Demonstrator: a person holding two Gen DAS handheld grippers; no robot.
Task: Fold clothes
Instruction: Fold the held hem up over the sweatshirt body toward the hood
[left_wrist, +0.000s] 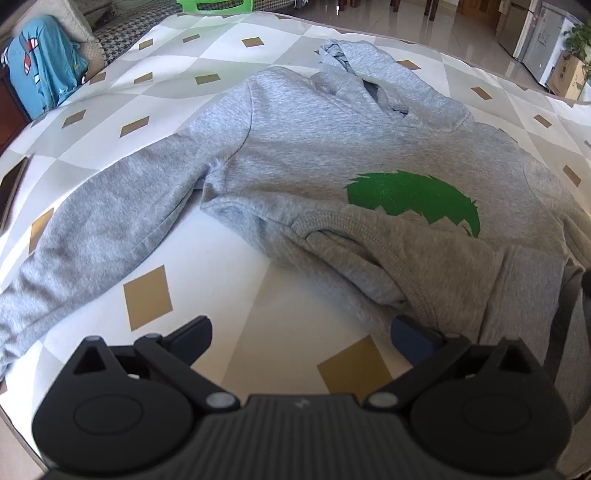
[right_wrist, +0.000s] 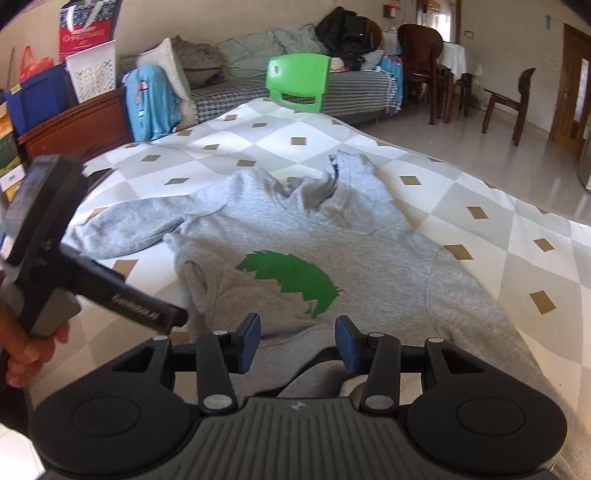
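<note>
From the left wrist view, one grey hooded sweatshirt (left_wrist: 295, 147) lies spread on a worktop (left_wrist: 229, 266) covered by a cloth of white and pale grey diamonds dotted with small tan diamonds. The sweatshirt is soft, fleecy knit with one jagged green print (left_wrist: 413, 199) on the chest, its hood (left_wrist: 388, 77) crumpled at the far end. One sleeve (left_wrist: 92, 229) stretches out flat toward the left edge; the other sleeve is folded across the lower chest, ending in one ribbed cuff (left_wrist: 332, 229) just below the print. The left hand-held gripper (left_wrist: 301, 338), black ribbed plastic with two dark blue pads, is spread wide with only bare cloth between its fingers; its right pad sits at the sweatshirt's edge. One light blue garment (left_wrist: 44, 66) hangs at the far left. From the right wrist view, the same sweatshirt (right_wrist: 351, 236) lies lengthwise ahead, hood farthest away. The right hand-held gripper (right_wrist: 299, 345) hovers over the near part of the sweatshirt, its two blue pads partly spread with a clear gap and nothing pinched between them. At the left, one hand (right_wrist: 26, 354) holds the other gripper's black handle. Beyond the worktop stand one bright green plastic chair (right_wrist: 299, 81), one sofa (right_wrist: 258, 85) with a houndstooth cover heaped with clothes and cushions, and two dark wooden chairs (right_wrist: 421, 62) near a table.
</note>
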